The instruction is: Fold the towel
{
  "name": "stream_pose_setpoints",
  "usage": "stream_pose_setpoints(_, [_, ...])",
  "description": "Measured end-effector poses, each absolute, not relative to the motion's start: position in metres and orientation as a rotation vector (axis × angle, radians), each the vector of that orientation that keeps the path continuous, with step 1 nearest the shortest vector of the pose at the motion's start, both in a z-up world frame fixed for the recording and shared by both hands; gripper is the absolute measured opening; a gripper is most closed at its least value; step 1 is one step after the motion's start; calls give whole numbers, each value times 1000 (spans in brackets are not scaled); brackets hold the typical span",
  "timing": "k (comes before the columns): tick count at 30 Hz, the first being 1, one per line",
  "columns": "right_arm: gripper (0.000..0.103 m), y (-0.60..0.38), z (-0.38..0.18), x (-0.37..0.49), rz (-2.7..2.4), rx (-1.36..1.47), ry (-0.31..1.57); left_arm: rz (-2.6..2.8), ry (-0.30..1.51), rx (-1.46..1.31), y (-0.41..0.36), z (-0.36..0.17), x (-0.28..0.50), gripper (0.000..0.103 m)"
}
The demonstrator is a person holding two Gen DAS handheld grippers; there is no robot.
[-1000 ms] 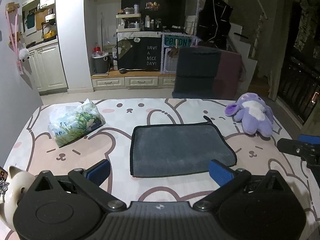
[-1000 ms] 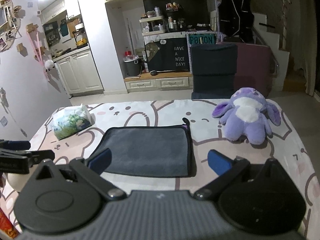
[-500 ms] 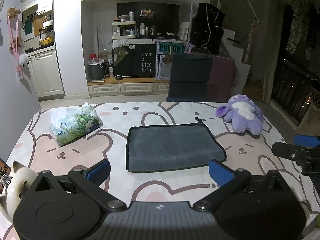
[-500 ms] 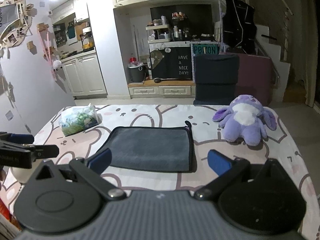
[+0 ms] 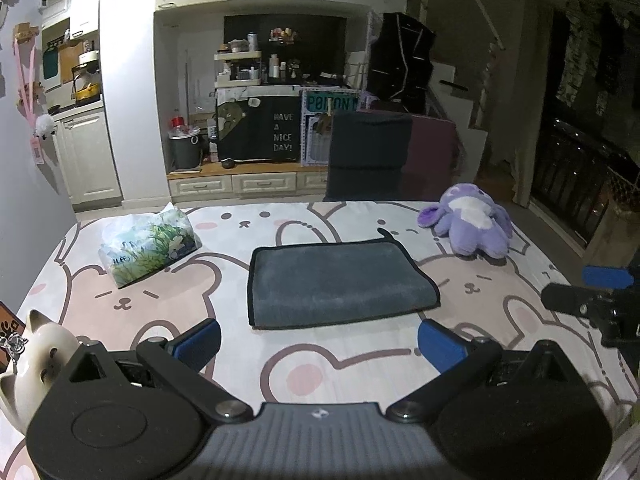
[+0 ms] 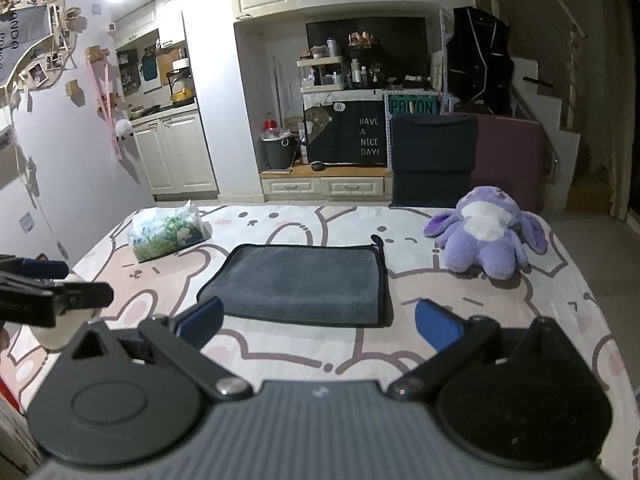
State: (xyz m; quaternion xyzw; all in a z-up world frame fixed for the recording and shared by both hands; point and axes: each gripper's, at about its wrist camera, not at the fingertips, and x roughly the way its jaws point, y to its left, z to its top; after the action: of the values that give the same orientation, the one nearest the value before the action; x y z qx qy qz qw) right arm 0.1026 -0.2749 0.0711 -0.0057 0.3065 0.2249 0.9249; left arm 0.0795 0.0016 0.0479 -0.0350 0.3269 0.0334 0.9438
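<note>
Both the left gripper (image 5: 318,344) and right gripper (image 6: 318,322) hover spread wide, holding nothing. Beyond lies the folded dark grey microfibre towel (image 5: 340,284) mid-table, white cat figurine (image 5: 36,364) near-left, green-printed tissue pack (image 5: 150,246) far-left, purple plush toy (image 5: 470,222) far-right.

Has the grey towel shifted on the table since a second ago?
No. The grey towel keeps its place between the tissue pack and the purple plush toy; only the cameras backed away.
</note>
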Motion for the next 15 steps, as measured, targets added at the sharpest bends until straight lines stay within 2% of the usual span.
stream_pose_setpoints(15, [103,-270,67,72,497,-44,609,63,653,-65,2,33,47,103])
